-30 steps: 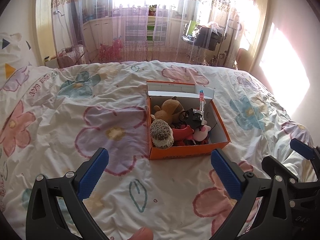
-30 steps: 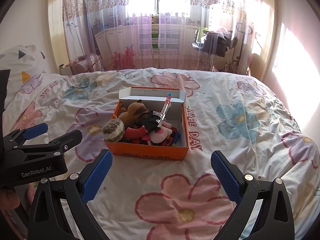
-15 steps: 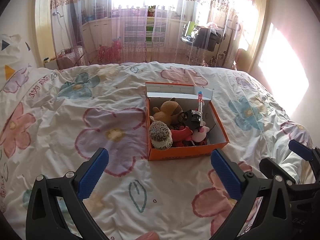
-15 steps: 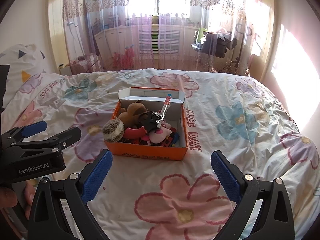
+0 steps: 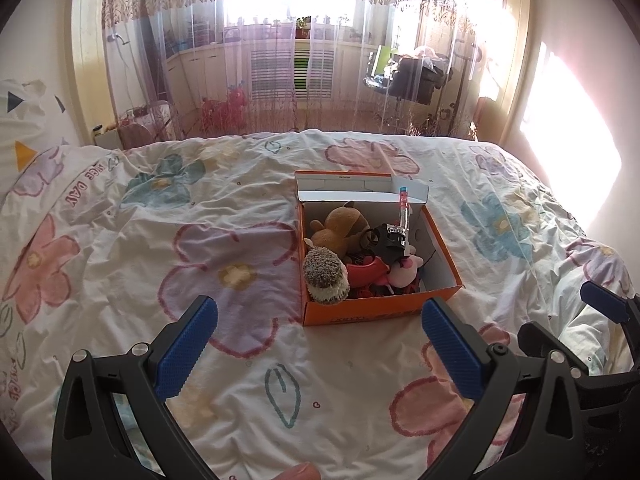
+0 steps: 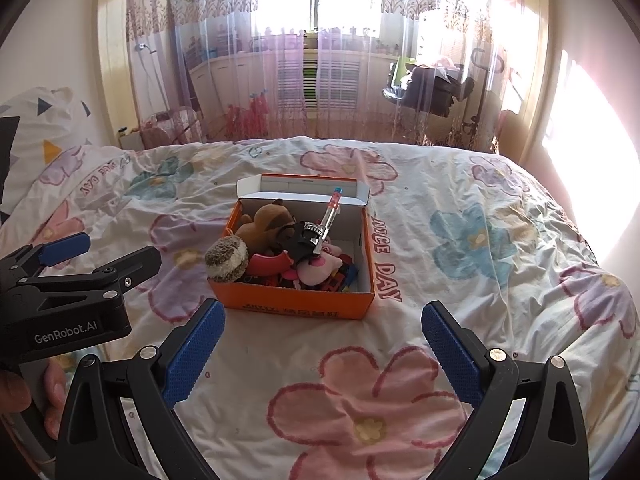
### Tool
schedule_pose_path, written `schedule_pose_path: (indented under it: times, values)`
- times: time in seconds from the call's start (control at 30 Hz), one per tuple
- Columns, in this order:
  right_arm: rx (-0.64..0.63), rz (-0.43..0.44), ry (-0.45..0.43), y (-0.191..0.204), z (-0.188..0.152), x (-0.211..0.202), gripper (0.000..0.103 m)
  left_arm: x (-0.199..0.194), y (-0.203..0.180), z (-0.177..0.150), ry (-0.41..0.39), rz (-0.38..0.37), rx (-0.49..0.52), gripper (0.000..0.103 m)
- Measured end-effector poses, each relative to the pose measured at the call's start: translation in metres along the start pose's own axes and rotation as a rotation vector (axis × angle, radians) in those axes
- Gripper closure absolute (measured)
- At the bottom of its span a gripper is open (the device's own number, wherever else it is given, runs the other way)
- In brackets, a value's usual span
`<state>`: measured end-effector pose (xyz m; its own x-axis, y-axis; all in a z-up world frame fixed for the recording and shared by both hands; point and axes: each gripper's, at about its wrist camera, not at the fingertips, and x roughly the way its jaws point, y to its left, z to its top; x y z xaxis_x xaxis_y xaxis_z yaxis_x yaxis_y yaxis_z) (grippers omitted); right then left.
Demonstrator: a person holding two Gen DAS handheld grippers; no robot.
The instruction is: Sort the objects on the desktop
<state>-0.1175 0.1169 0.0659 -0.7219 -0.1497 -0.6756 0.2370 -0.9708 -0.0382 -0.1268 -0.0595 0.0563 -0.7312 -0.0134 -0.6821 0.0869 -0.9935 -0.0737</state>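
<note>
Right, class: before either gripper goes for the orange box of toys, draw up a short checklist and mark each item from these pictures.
1. Left gripper open and holding nothing: ok.
2. Right gripper open and holding nothing: ok.
3. Orange box lid open, toys exposed: ok.
4. Hedgehog plush on top at the near left corner, unobstructed: ok.
5. Toy gun free of toys beneath: cannot tell.
6. Bedspread beside the box free for sorted items: ok.

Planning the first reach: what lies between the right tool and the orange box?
Only bare flowered bedspread between the right tool and the orange cardboard box, right wrist view.
</note>
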Motion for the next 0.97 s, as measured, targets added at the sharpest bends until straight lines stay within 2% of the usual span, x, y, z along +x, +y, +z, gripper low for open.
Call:
schedule_pose_path:
  times: [0.6, 0.97]
  values:
    - [-0.002, 0.007, 0.002, 0.0011, -0.0013, 0.0003, 0.003, -0.0049, 0.0051, 0.001, -0.024, 0.014, -0.027, 0.0]
    - [0.0, 0.007, 0.005, 0.0009, -0.0006, 0.0027, 0.003, -0.0094, 0.0014, 0.0008, -0.04, 0.018, -0.001, 0.0]
